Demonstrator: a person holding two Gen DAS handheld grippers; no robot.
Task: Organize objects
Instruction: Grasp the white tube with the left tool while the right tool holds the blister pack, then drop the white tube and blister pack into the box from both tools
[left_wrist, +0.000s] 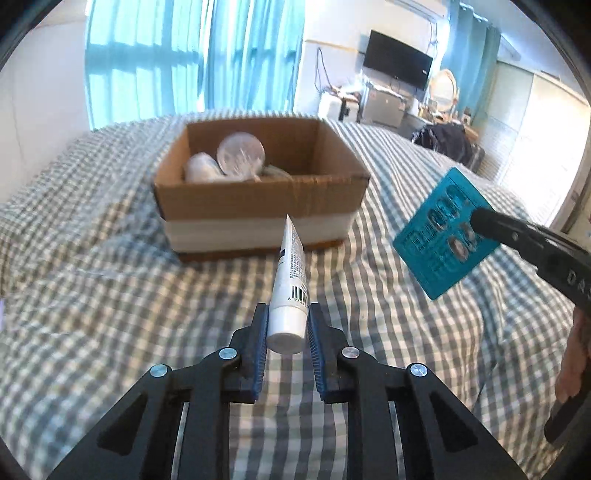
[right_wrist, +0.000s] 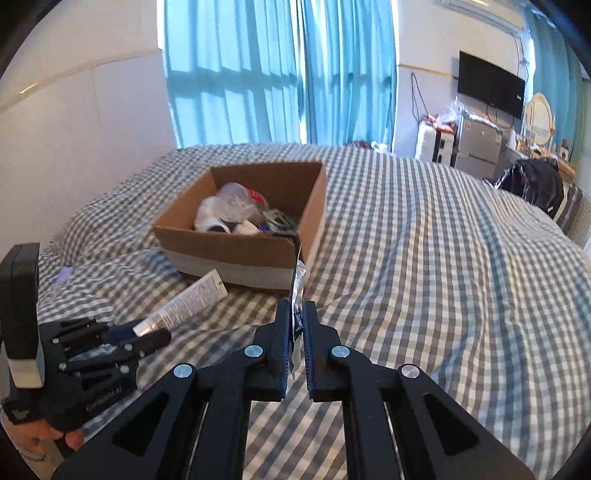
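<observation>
My left gripper (left_wrist: 287, 317) is shut on a white tube (left_wrist: 290, 280) with a barcode, held near its cap end above the bed, its flat end pointing at an open cardboard box (left_wrist: 258, 206). The tube also shows in the right wrist view (right_wrist: 188, 301), held by the left gripper (right_wrist: 153, 334). My right gripper (right_wrist: 295, 314) is shut on a teal blister pack, seen edge-on (right_wrist: 297, 291). In the left wrist view the teal pack (left_wrist: 441, 229) hangs in the air right of the box. The box (right_wrist: 236, 254) holds several white and clear items.
The box sits on a grey-and-white checked bedspread (right_wrist: 424, 258). Blue curtains (right_wrist: 277, 74) hang behind the bed. A TV (right_wrist: 491, 85), a small fridge and a cluttered desk stand at the back right. A dark bag (right_wrist: 532, 184) lies at the bed's far right edge.
</observation>
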